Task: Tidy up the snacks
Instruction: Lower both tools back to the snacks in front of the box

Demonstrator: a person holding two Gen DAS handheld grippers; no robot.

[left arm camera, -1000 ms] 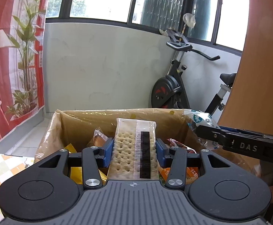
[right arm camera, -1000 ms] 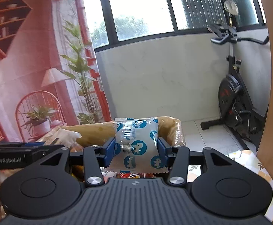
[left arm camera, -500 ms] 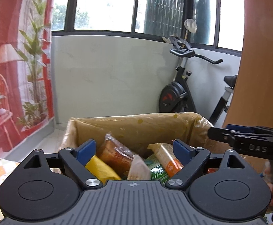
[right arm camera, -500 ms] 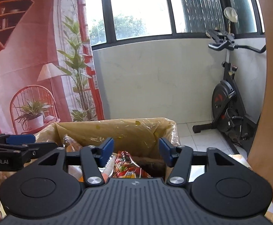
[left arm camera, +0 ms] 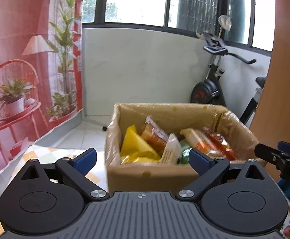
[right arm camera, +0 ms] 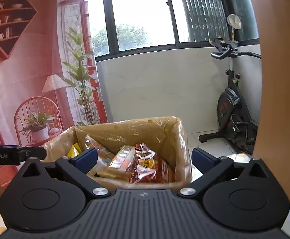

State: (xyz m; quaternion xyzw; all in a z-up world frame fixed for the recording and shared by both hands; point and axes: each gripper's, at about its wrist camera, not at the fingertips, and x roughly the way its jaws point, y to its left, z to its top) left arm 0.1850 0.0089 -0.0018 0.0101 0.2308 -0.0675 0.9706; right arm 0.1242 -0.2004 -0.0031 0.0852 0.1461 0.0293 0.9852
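Fingers on left gripper [left arm camera: 142, 158] and right gripper [right arm camera: 144, 158] both spread wide, empty; snacks [left arm camera: 166, 144] piled inside cardboard box [left arm camera: 151, 174]. Back off level, clear the box rim

Checkered tablecloth [left arm camera: 45, 155] on table; cardboard box [left arm camera: 145, 174] stands on it
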